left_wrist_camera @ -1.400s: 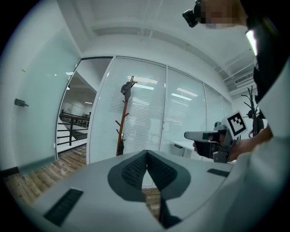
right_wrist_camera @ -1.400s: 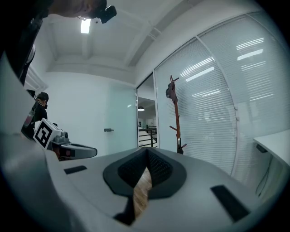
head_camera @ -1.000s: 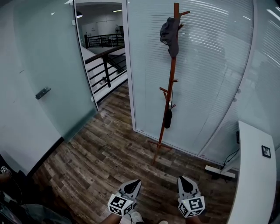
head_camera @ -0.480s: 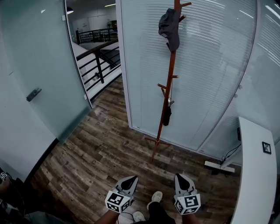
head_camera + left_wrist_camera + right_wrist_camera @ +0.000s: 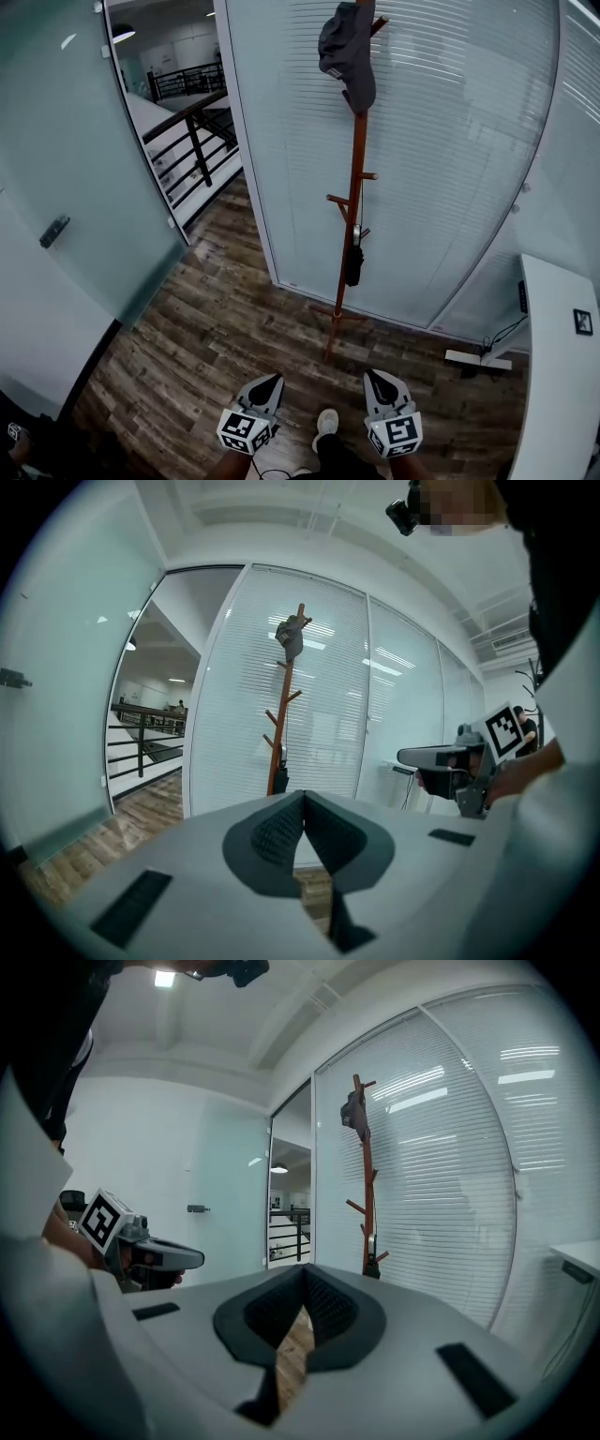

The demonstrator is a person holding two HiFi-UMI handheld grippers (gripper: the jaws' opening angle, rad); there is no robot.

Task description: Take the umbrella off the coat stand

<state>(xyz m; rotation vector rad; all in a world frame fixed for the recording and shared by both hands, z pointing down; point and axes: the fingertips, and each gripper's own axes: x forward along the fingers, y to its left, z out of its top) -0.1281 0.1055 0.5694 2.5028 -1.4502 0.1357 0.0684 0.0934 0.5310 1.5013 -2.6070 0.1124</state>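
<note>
Coat stand (image 5: 356,159) nearer now, black folded umbrella (image 5: 353,266) on it; left hand-held gripper (image 5: 273,380), right hand-held gripper (image 5: 372,375) closed, empty

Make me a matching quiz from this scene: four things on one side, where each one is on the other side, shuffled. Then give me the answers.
Things:
1. grey cap
2. black umbrella
3. white desk
4. black railing

Places:
A. beyond the open glass door, upper left of the head view
B. at the top of the coat stand
C. along the right edge of the head view
D. hanging low on the coat stand, under a lower peg

Pairs: 1-B, 2-D, 3-C, 4-A
</note>
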